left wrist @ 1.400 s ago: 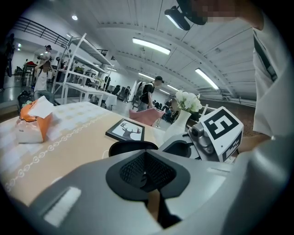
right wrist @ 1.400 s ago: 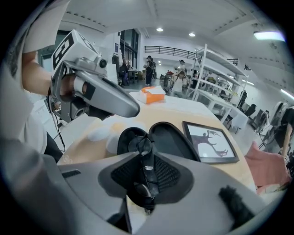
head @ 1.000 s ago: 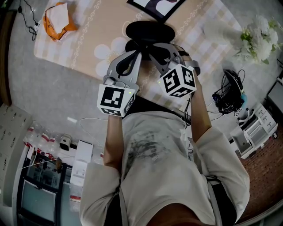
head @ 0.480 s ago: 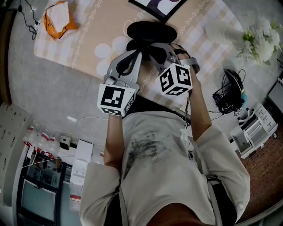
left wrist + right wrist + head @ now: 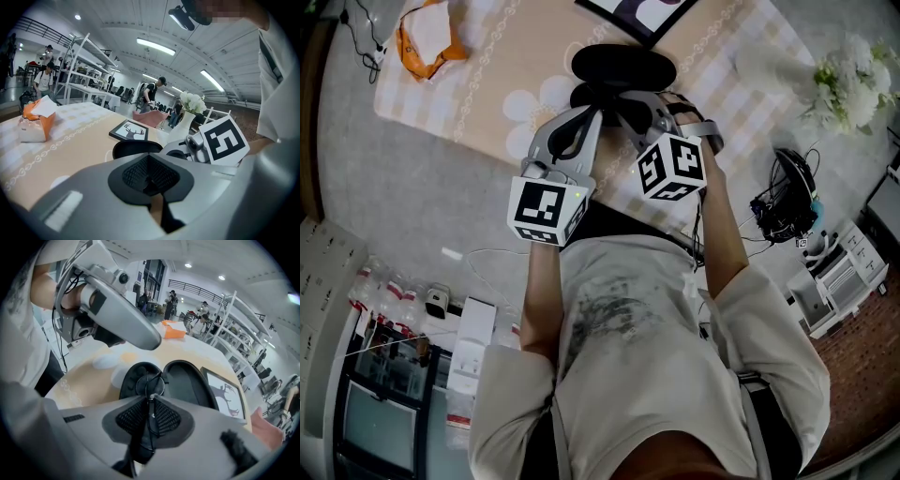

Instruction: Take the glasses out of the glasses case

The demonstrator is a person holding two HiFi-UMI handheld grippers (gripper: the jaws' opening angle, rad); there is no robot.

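Right gripper view, jaws clamping one glasses (image 5: 151,386) over one case (image 5: 187,380), left gripper (image 5: 149,173) jaws seemingly closed.

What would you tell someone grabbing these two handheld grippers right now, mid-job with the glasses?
Right gripper: shut on the glasses, holding them over the open glasses case.
Left gripper: shut, empty, close to the case.
Done: case open, glasses gripped.
Left: lift the glasses clear, probably setting them on the tablecloth. I cannot tell whether they are fully free of the case.
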